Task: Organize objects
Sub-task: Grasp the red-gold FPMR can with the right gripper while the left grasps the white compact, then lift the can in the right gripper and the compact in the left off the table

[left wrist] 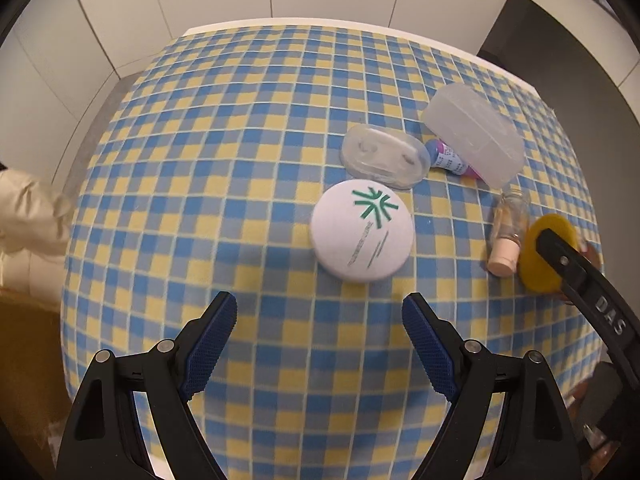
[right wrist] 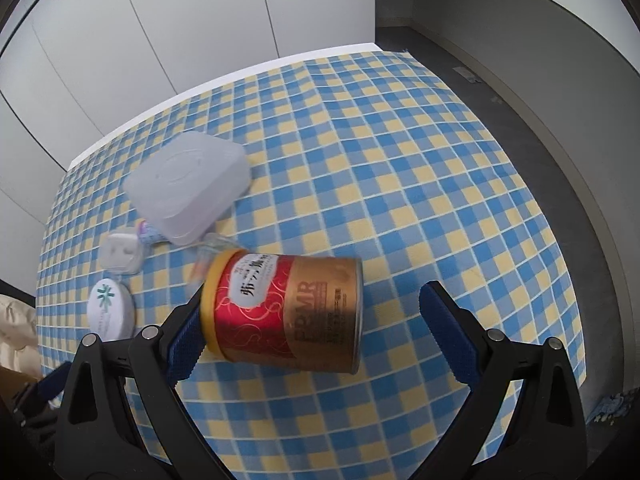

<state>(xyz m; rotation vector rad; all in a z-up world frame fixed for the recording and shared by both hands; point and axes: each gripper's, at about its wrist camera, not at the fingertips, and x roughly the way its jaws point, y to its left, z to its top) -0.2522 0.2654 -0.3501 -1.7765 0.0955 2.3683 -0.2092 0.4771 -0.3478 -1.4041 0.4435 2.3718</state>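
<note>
Plainly, the left gripper [left wrist: 318, 312] stands with its jaws wide and nothing between them, over the blue-and-yellow checked tablecloth [left wrist: 224, 152]. Just ahead of the gap between its blue pads lies a white round case [left wrist: 362, 230] with a green mark, flat on the cloth. Beyond that, a little to the right of the jaws' line, sits a clear oval case [left wrist: 382, 157]; to its right a small purple-capped tube [left wrist: 450, 159] pokes out from under a frosted plastic box [left wrist: 474, 130]. Further right of the right pad lies a small glass bottle [left wrist: 508, 232] with a pink cap, touching the yellow lid of the can.

In the right wrist view, the right gripper [right wrist: 314, 316] also has its jaws spread wide. A red-and-gold can [right wrist: 286, 312] with a yellow lid lies on its side between them, lid end against or just beside the left pad, base well apart from the right pad; whether the pad presses on it I cannot tell. Ahead and left of the jaws sit the same box, cases and tube.
</note>
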